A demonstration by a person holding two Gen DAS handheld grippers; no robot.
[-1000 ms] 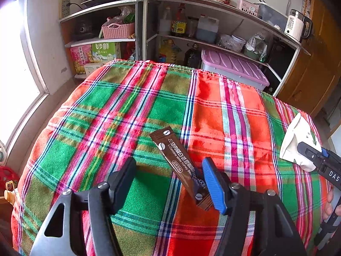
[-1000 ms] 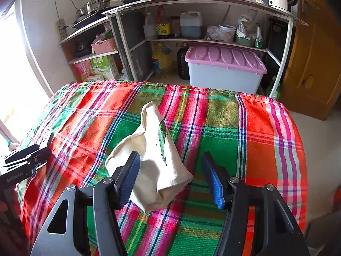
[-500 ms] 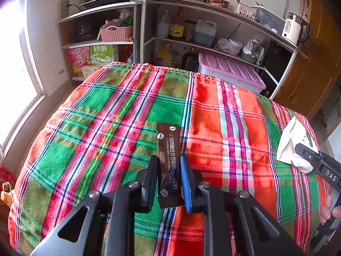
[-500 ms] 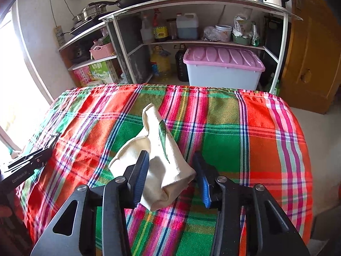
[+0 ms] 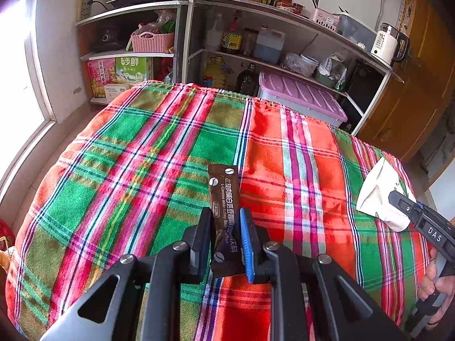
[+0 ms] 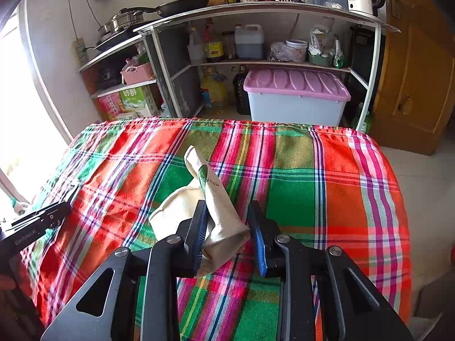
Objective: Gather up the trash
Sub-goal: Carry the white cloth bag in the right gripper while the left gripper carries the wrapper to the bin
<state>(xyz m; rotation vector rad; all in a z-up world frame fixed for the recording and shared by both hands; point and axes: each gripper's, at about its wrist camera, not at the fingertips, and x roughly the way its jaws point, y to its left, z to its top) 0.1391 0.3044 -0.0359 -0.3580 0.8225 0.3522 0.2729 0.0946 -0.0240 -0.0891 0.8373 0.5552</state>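
Note:
A brown coffee sachet (image 5: 221, 187) lies lengthwise on the plaid tablecloth (image 5: 128, 156), and my left gripper (image 5: 225, 216) is shut on its near half. At the table's right side a cream cloth bag (image 6: 212, 183) with a green print lies crumpled. My right gripper (image 6: 227, 210) has its jaws closing on that bag; both pads press its near end and squeeze it narrow. The bag (image 5: 375, 196) and the right gripper's finger (image 5: 406, 206) also show at the right edge of the left wrist view. The left gripper's side (image 6: 42, 218) appears at the left of the right wrist view.
A shelf unit (image 6: 270, 62) with bottles, pans and a kettle stands past the table's far edge. A pink-lidded storage box (image 6: 295, 85) sits low in it. A wooden cabinet (image 6: 412, 71) is at the right, a bright window at the left. A hand (image 5: 435, 281) holds the right gripper's handle.
The left jaws closed onto the sachet, which turned from slanted to straight. The right jaws narrowed around the cloth bag and pinched it thinner.

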